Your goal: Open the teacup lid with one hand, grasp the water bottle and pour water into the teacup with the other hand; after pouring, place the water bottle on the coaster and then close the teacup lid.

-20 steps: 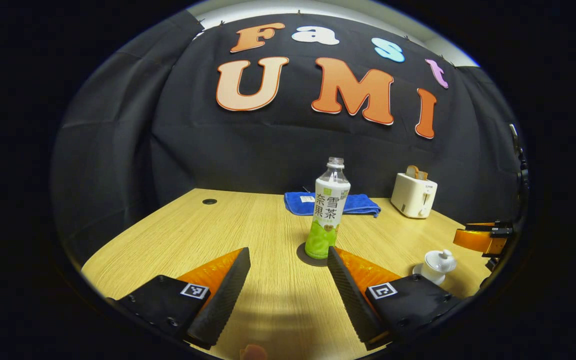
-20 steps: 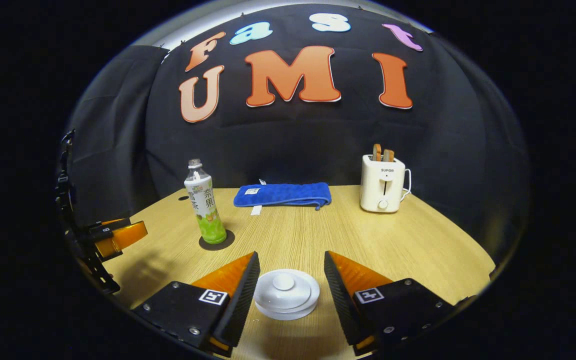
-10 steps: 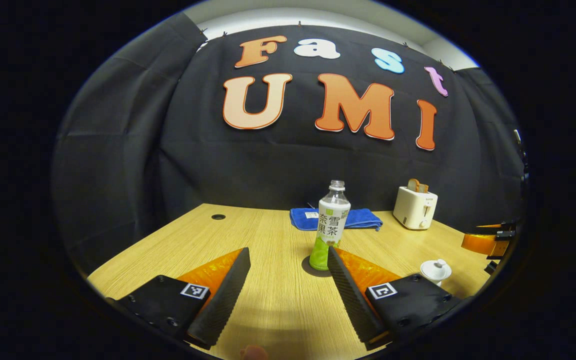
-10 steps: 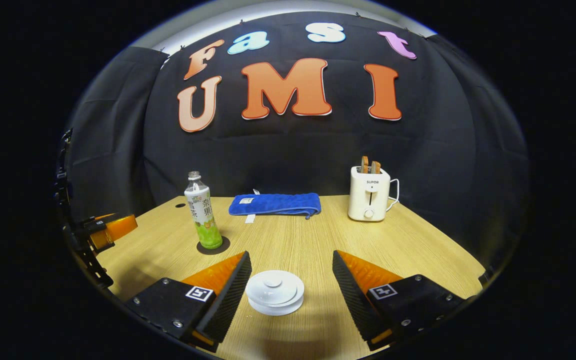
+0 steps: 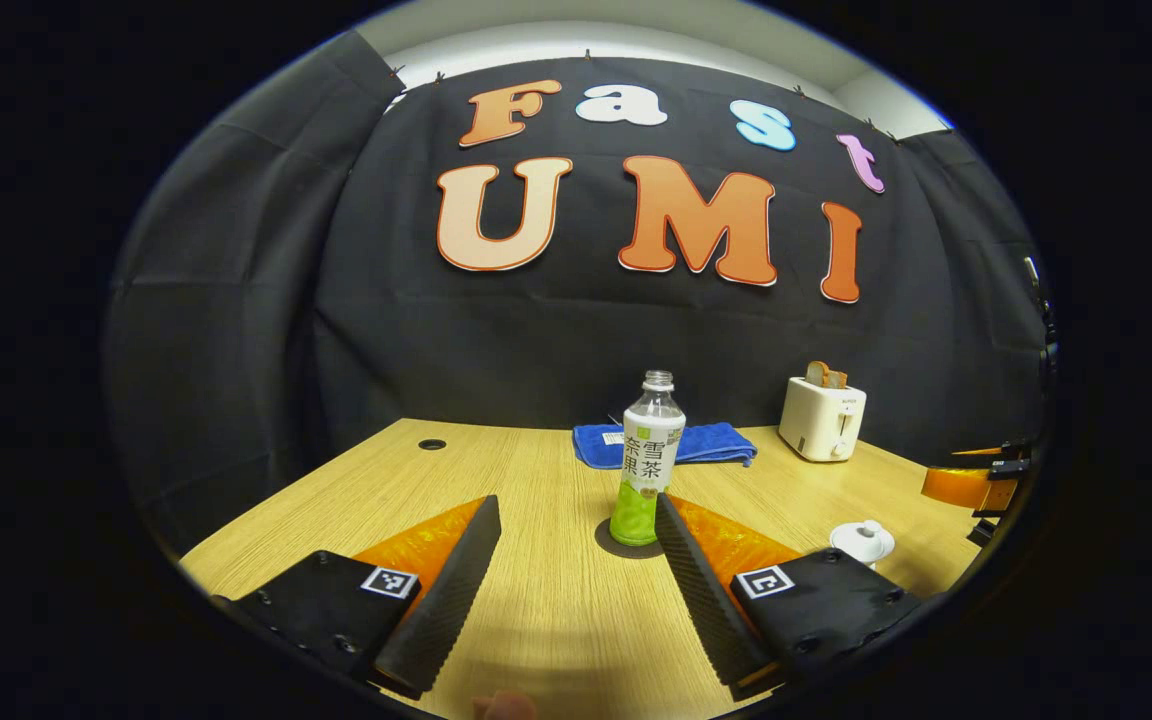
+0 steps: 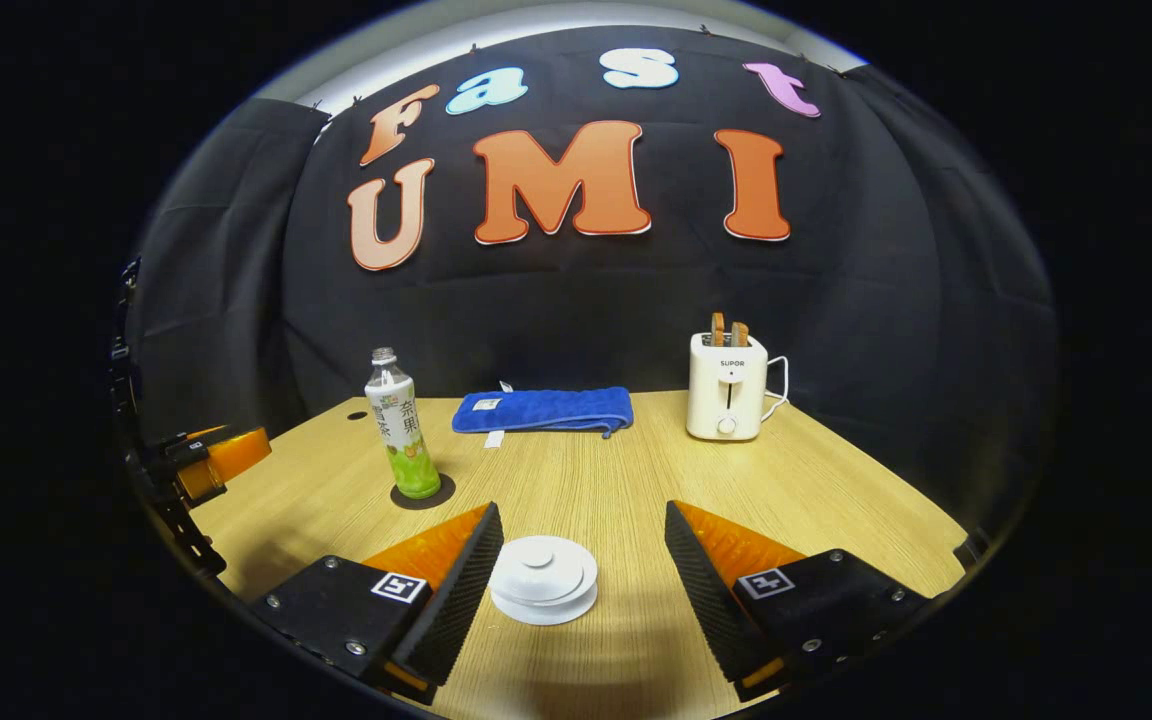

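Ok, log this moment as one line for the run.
left gripper: open, empty | right gripper: open, empty | water bottle: upright on coaster | teacup: lid on | step: none started

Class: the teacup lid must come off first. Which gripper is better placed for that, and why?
Right. The right gripper is open with the lidded teacup straight ahead between its fingers. The left gripper faces the bottle instead, with the teacup off to its side.

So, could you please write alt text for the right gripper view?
The open right gripper hangs over a lidded white teacup on a wooden table. Beyond stand a bottle on a dark coaster, a blue towel and a white toaster.
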Demonstrator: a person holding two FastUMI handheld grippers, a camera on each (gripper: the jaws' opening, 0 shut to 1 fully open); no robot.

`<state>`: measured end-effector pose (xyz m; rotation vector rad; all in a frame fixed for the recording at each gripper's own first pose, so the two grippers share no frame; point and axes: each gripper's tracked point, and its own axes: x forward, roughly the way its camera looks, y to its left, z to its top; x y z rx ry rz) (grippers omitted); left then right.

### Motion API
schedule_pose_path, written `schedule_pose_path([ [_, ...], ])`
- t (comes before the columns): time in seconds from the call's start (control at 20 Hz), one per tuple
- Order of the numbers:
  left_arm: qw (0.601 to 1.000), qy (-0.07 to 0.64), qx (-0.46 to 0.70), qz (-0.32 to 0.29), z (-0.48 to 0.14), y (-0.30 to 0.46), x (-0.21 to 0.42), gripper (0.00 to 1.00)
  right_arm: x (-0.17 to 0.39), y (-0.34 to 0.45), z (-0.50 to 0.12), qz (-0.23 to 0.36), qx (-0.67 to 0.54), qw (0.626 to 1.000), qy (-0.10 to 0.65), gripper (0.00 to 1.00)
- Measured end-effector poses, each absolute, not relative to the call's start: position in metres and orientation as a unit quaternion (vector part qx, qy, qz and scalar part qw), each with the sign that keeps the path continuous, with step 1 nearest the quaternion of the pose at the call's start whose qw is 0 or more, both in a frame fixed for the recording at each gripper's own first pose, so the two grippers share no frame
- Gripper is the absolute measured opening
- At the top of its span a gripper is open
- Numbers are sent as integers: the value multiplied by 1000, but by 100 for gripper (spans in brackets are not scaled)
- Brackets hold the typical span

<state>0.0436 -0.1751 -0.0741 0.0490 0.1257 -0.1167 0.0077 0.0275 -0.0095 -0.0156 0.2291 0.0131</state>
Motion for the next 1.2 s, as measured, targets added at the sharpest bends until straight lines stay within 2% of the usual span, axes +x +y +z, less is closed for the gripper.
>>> schedule_pose_path([
  [1.2,997,56,23,-56,-70,-176,41,99,4,17,-11,-6,-2,994,111,97],
])
